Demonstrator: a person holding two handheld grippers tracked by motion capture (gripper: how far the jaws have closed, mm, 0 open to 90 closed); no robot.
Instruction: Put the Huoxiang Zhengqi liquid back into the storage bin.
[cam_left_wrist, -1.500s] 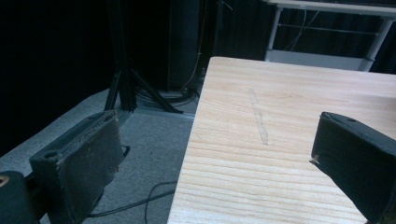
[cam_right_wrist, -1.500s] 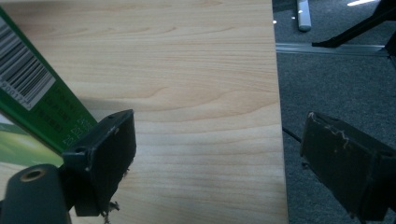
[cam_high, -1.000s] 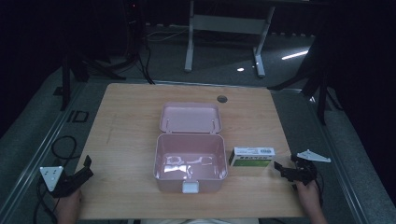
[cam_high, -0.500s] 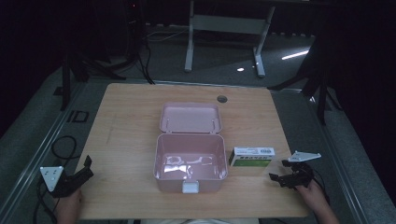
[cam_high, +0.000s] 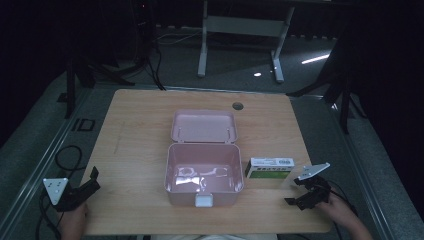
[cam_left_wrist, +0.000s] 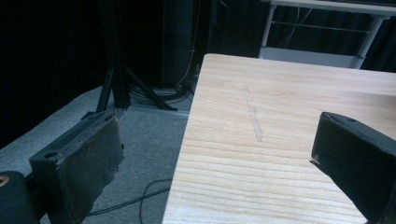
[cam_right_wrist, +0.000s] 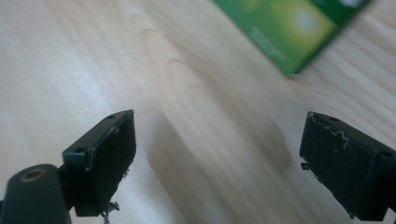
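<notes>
The left hand-held gripper (cam_high: 75, 192) hung at the desk's (cam_high: 140, 130) near left corner, jaws spread wide and empty, one past the edge over grey floor. The right hand-held gripper (cam_high: 306, 192), likewise released, hovered near the near right corner over bare pale wood grain. Just beyond it lay a green-and-white carton (cam_high: 269, 168), beside a smooth pink plastic box (cam_high: 204, 175) with its hinged lid (cam_high: 203, 126) laid open at mid-desk.

Green box (cam_right_wrist: 299, 28) cut off by the top edge; its print blurred, unreadable.
</notes>
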